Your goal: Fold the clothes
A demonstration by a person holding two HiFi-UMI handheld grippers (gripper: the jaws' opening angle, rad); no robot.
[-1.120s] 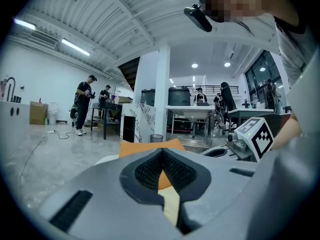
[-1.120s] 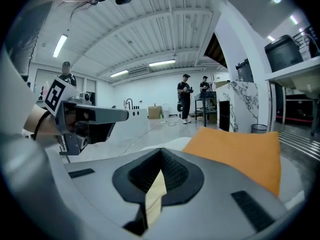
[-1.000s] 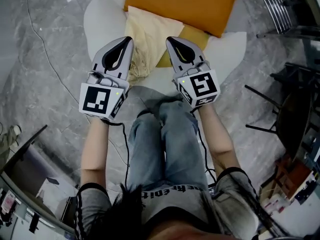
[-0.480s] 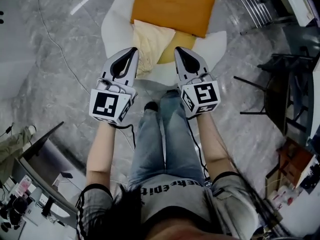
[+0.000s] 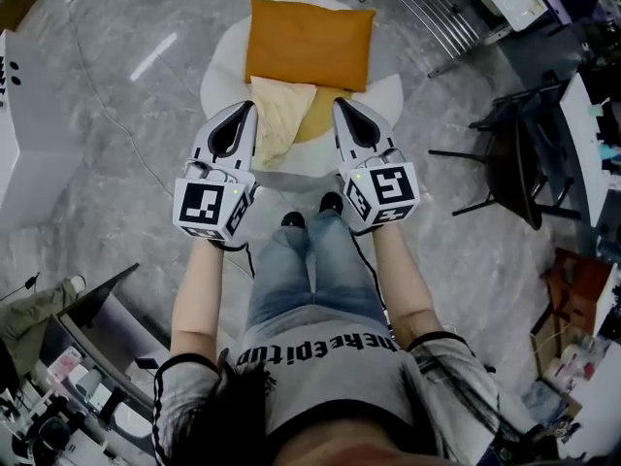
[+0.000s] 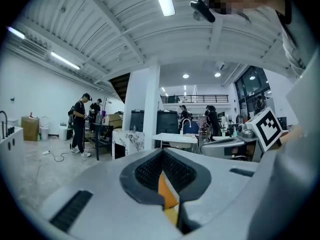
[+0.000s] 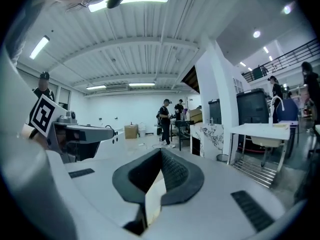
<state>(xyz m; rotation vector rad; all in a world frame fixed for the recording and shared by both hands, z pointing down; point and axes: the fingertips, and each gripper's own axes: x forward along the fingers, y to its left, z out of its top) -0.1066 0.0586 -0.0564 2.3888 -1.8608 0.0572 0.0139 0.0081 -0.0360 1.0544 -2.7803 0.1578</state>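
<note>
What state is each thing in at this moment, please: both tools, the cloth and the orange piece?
Left tool: shut on the cream cloth.
Right tool: shut on the cream cloth.
Cream cloth: gripped at two points, hanging slack between the tools.
Orange folded piece: lying flat on the white round table, untouched.

Open grey floor left of the round white table, free to pass. Crowded on the right by a black chair and a metal rack. Tabletop largely taken by an orange cloth and a cream-and-yellow cloth.
</note>
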